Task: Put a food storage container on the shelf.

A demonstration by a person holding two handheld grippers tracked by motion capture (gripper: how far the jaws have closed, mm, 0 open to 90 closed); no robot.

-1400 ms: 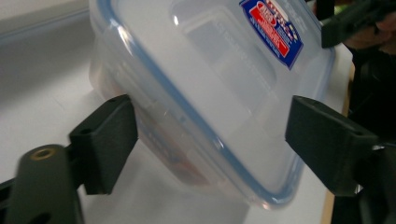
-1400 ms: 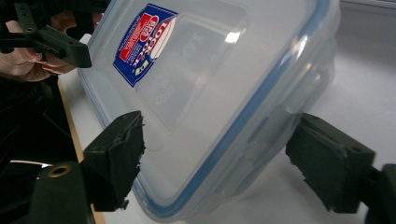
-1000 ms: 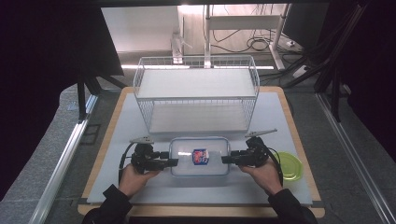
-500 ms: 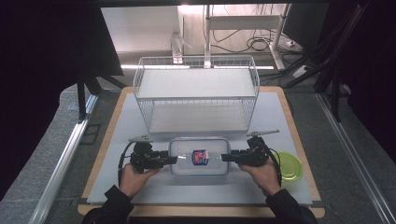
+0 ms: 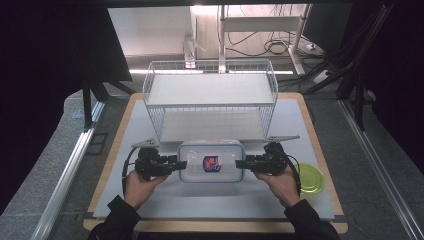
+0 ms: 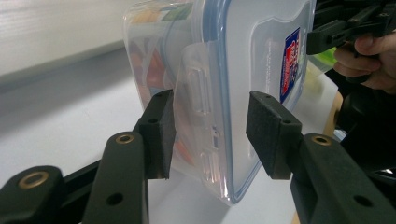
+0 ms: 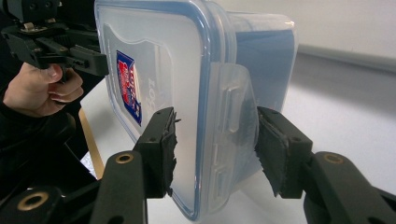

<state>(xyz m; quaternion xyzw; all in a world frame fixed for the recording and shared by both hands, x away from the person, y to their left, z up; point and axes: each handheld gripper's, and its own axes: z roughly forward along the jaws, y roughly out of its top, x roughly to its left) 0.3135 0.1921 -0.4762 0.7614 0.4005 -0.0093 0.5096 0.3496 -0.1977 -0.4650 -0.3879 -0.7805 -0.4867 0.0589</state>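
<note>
Change since earlier frame: grippers and box hardly shifted, both still at the box ends. Item: clear lidded box [image 5: 211,161], on the white mat [image 5: 200,200] in front of the wire rack [image 5: 210,97]. Left gripper [image 6: 210,135]: jaws apart, straddling the end latch, not clamped. Right gripper [image 7: 215,149]: likewise apart around its latch. Step: taking hold of both ends. Next: close both evenly, then lift level. Green lid [image 5: 309,178] lies aside.

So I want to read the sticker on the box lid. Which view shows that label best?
The right gripper view: the red and blue label is closest there, seen at a slant on the lid of the clear box. The left gripper view shows it edge-on and narrow. The high view shows it face-on but tiny.
</note>
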